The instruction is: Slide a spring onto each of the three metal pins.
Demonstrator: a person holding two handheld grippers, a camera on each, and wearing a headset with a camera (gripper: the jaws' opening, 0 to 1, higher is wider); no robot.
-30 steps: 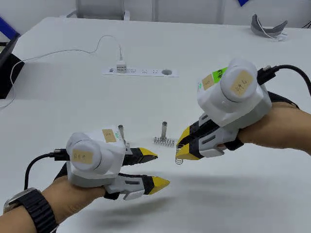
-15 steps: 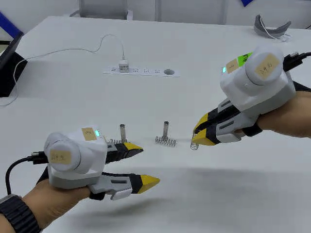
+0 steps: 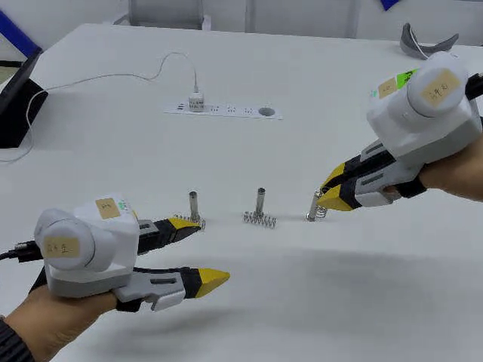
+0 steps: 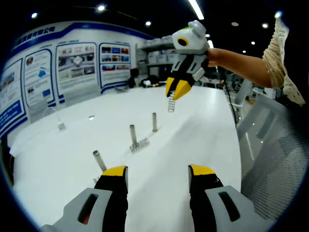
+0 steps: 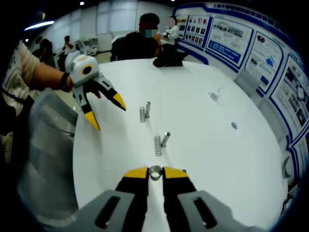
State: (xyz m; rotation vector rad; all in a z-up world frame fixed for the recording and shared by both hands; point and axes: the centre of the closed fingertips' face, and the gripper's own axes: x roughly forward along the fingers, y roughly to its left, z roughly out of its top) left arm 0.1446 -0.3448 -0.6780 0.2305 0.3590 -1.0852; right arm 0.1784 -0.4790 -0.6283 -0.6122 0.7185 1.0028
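Your right gripper (image 3: 324, 196) clamped on spring (image 3: 321, 212), right of centre in head view, near pin (image 3: 312, 205). Your left gripper (image 3: 213, 250) apart, lower left. Risk: tilted spring snags pin top, topples it or pops free.

Three pins (image 3: 194, 205) (image 3: 260, 201) (image 3: 313, 205), three springs (image 3: 259, 219) (image 3: 198, 222) (image 3: 321, 213) — two hand-held grippers (image 3: 213, 250) (image 3: 324, 198).

Setting: office-style demonstration lab.
Walls: blue-trimmed information posters (image 4: 72, 63).
Ceiling: recessed spotlights (image 4: 100, 7).
Furniture: large white worktop (image 3: 339, 90) with a socket strip (image 3: 223, 111).
Occupants: people (image 5: 137, 48) seated at its far edge.
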